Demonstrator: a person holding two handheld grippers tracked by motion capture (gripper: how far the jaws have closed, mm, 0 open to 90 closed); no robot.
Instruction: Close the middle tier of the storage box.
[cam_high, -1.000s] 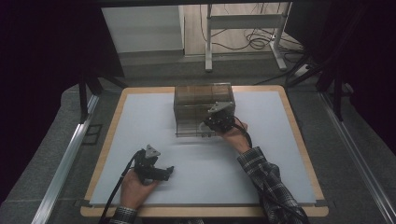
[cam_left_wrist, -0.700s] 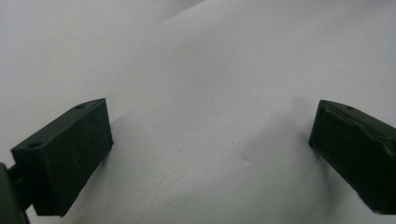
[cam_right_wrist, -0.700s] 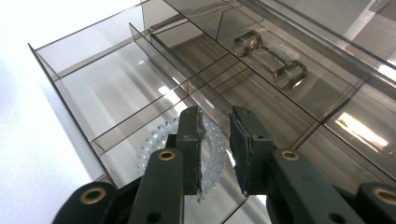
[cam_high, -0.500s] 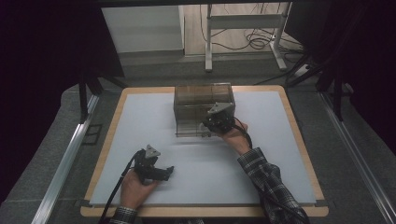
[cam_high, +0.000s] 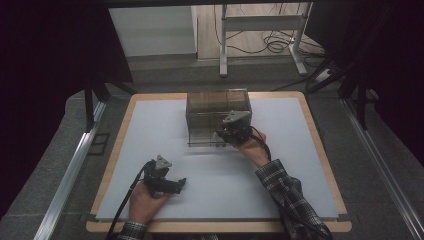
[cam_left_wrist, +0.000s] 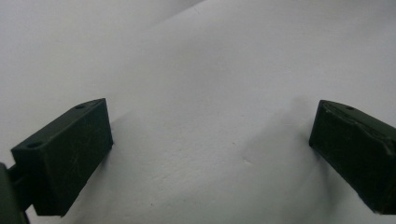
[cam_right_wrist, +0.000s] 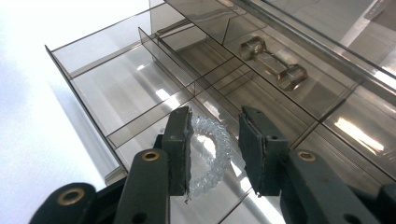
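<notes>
A smoky clear drawer box (cam_high: 218, 107) stands on the white mat (cam_high: 280, 165), its lowest drawer (cam_right_wrist: 116, 88) pulled out towards me. My right gripper (cam_high: 222, 135) (cam_right_wrist: 215, 114) reaches over that drawer. Its jaws have just been opening, and a clear spiral hair tie (cam_right_wrist: 212, 154) lies between them in a drawer compartment. The tie rests against one pad with a gap to the other. My left gripper (cam_high: 180, 184) (cam_left_wrist: 212, 107) rests low over the mat near the front left. It is wide open with nothing between its fingers.
A closed drawer above the open one has a clear barbell-shaped handle (cam_right_wrist: 273, 63). Thin dividers split the open drawer into compartments. The mat lies on a wooden board (cam_high: 320, 150), with metal rails and a frame leg beyond.
</notes>
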